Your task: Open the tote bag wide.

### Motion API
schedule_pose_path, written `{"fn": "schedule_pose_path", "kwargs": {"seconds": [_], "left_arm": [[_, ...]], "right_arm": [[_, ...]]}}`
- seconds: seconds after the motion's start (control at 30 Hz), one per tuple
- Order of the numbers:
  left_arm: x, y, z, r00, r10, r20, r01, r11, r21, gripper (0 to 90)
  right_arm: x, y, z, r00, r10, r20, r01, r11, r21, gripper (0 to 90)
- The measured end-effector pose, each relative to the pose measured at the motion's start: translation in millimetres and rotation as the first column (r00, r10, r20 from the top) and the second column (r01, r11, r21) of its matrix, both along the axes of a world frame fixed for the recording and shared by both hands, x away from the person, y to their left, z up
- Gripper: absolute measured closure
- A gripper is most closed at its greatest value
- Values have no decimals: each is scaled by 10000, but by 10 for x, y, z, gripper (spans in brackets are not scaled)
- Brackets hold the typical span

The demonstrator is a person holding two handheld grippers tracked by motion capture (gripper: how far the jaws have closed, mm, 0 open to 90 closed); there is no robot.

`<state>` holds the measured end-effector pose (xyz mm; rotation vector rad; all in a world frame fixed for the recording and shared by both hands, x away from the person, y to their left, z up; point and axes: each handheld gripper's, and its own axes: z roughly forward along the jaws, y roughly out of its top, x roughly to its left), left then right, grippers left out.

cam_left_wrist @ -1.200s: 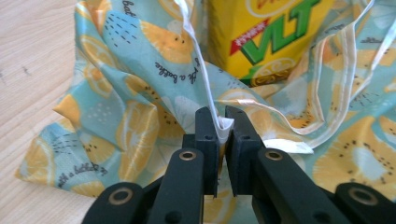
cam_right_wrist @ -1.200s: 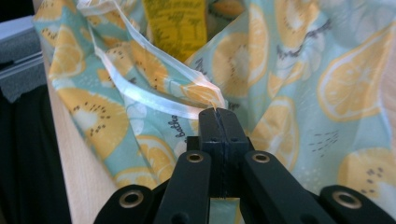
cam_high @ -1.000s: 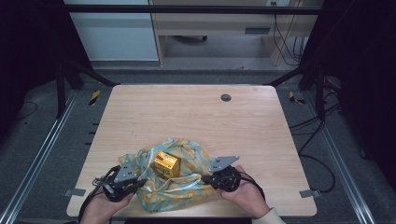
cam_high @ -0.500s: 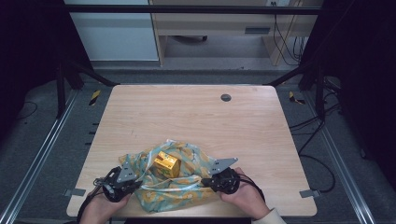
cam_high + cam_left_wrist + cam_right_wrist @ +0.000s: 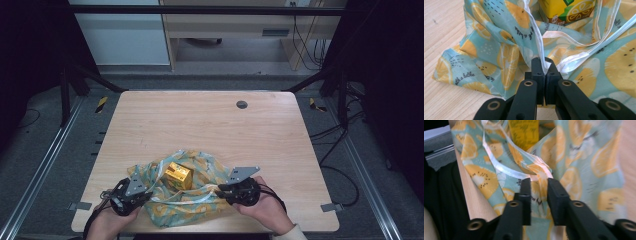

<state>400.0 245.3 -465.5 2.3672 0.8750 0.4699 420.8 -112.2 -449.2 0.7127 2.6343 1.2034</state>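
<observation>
Left tool (image 5: 544, 65), jaws clamped on the white hem of a crumpled teal cloth bag printed with lemon slices (image 5: 187, 192). Right tool (image 5: 539, 183), jaws just opening, a gap between them, hem at their tips. Bag lies at the pale wooden surface's (image 5: 200, 125) near edge, a yellow carton (image 5: 177, 174) on it.

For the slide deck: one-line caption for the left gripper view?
Left claw shut on the white-trimmed edge of a lemon-print cloth, yellow carton behind.
</observation>
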Motion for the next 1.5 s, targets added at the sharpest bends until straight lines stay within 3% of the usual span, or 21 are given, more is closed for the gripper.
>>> {"fn": "schedule_pose_path", "kwargs": {"seconds": [0.27, 0.43, 0.57, 0.77, 0.9, 0.93, 0.97, 1.03, 1.07, 1.17, 1.33, 1.4, 1.5], "left_arm": [[-4, 8, 11, 9999, 97, 86, -97, 9999, -68, 892], [-15, -15, 30, 9998, -23, 195, 25, 9999, -129, 893], [-23, -29, 29, 9998, -82, 186, 84, 9999, -148, 893], [-14, 0, 26, 9999, -28, 143, 30, 9998, -174, 894], [-12, -5, 24, 9999, -63, 147, 65, 9999, -106, 893], [-12, -5, 25, 9999, -65, 154, 66, 9999, -101, 893], [-12, -5, 26, 9998, -54, 169, 55, 9999, -86, 893], [-8, 3, 30, 9997, -8, 230, 8, 10000, 10, 894], [-6, 10, 34, 9996, 13, 283, -15, 10000, 77, 893], [1, 48, 57, 9989, 213, 428, -214, 9998, 6, 893], [13, 126, 120, 9940, 553, 947, -572, 9982, 180, 893], [33, 145, 106, 9939, 685, 869, -703, 9974, 178, 893], [93, 148, 41, 9946, 819, 645, -855, 9948, 559, 894]], "right_arm": [[67, -90, 330, 9966, -462, 684, 448, 9988, 216, 489], [203, -30, 476, 9927, -632, 1026, 625, 9980, 99, 417], [406, 136, 415, 9917, -731, 1062, 755, 9970, -187, 364], [719, 357, 214, 9921, -987, 770, 1016, 9942, -357, 249], [826, 511, 61, 9982, -592, 57, 594, 9972, -456, 167], [831, 528, 47, 9982, -600, -50, 596, 9963, -616, 186], [845, 550, 22, 9986, -527, -99, 518, 9957, -768, 272], [861, 567, 5, 9991, -395, -140, 375, 9923, -1183, 533], [875, 572, 8, 9991, -401, -166, 378, 9921, -1194, 663], [922, 580, 79, 9988, -467, -136, 454, 9951, -876, 845], [1034, 637, 303, 9963, -784, 362, 785, 9969, -14, 898], [1092, 675, 323, 9957, -832, 414, 830, 9965, 71, 900], [1202, 731, 244, 9941, -1019, 367, 1024, 9947, -101, 900]]}}
